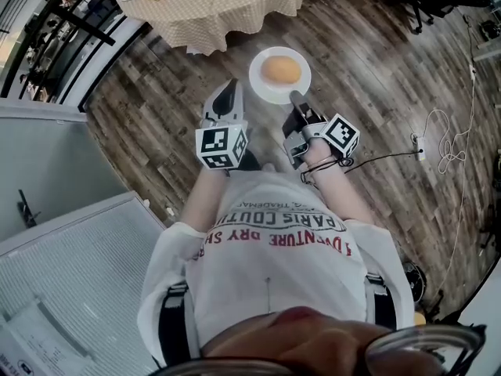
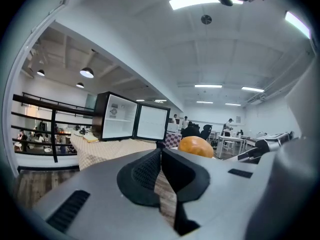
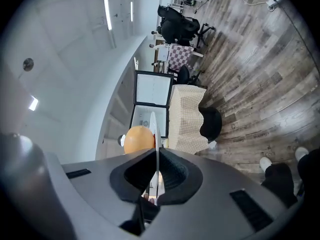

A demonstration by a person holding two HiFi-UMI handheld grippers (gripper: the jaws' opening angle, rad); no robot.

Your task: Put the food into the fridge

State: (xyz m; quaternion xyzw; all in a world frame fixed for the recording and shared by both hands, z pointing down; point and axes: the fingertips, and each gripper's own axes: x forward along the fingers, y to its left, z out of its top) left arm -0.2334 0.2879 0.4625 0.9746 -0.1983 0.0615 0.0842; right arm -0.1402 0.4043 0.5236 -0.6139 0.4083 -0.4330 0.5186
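Note:
A white plate (image 1: 266,88) carries a round orange bun (image 1: 280,70). I hold it out over the wood floor. My right gripper (image 1: 296,100) is shut on the plate's near rim. In the right gripper view the plate (image 3: 154,126) stands edge-on between the pads, and the bun (image 3: 138,139) is to its left. My left gripper (image 1: 228,92) hovers just left of the plate, shut and empty. Its view shows the bun (image 2: 196,146) past its closed tips (image 2: 161,151). The small black fridge (image 2: 132,122) stands open beyond a table, its white shelves showing.
A table with a beige checked cloth (image 1: 223,6) stands ahead, with small items on it. White panels (image 1: 70,265) stand at my left. A cable and power strip (image 1: 419,143) lie on the floor at right. Office chairs (image 3: 180,26) and desks stand farther back.

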